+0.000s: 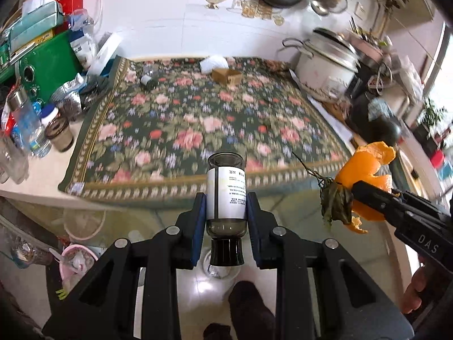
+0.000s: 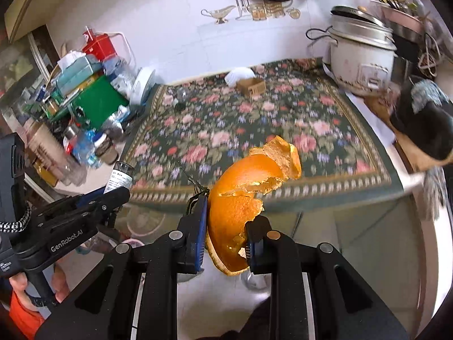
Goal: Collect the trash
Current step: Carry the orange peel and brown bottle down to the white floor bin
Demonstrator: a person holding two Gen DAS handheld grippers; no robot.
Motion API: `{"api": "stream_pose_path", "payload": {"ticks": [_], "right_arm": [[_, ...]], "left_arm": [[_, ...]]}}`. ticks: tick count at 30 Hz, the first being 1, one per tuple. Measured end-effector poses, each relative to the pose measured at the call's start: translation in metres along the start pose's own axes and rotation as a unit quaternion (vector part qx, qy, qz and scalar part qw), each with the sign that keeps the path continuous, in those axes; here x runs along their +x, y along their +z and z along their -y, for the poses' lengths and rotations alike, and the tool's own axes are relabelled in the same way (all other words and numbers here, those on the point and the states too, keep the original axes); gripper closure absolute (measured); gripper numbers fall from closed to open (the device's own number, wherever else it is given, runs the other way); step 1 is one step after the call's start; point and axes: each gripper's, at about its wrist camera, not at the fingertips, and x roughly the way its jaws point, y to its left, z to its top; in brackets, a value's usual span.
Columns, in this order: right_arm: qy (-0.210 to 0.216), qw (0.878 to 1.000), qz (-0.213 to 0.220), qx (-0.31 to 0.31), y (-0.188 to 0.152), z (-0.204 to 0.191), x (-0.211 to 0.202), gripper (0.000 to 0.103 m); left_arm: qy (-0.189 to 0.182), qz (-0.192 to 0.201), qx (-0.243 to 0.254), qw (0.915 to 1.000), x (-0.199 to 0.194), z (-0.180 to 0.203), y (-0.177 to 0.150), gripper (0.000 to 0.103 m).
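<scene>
Off the near edge of the table, both grippers hang in the air with trash clamped in them. The left gripper has its blue-padded jaws closed on the middle of a bottle: smoky dark glass, cylindrical, wrapped in a white printed label, its black cap toward the camera and its base pointing at the table. The right gripper pinches an orange peel, one pad against the glossy, pebbled outer skin, the other at a torn edge. The peel is a curled shell, bright orange outside and paler, ragged along its ripped rims; a thin stem with a limp, wrinkled green leaf dangles from it. In the left view the peel sits just right of the bottle, apart from it.

A floral cloth, dark green with pink roses and a patterned border, covers the tabletop. Far back on it lie a second small bottle on its side, a crumpled white tissue and, just beside that, an open cardboard box. A worn white rice cooker stands at the right back corner. Boxes, plastic bottles and jars crowd the left.
</scene>
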Motion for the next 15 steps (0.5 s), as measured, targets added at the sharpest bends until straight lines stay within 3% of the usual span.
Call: {"api": "stream_pose_path", "payload": {"ticks": [7, 15], "right_arm": [[-0.015, 0.999, -0.039, 0.018, -0.035, -0.008, -0.003, 0.082], [-0.027, 0.994, -0.096, 0.037, -0.070, 0.014, 0.021, 0.082]], "left_arm": [[-0.013, -0.050, 0.003, 0.9987, 0.006, -0.005, -0.040, 0.076], [-0.016, -0.116, -0.005, 0.9931, 0.060, 0.002, -0.076, 0.076]]}}
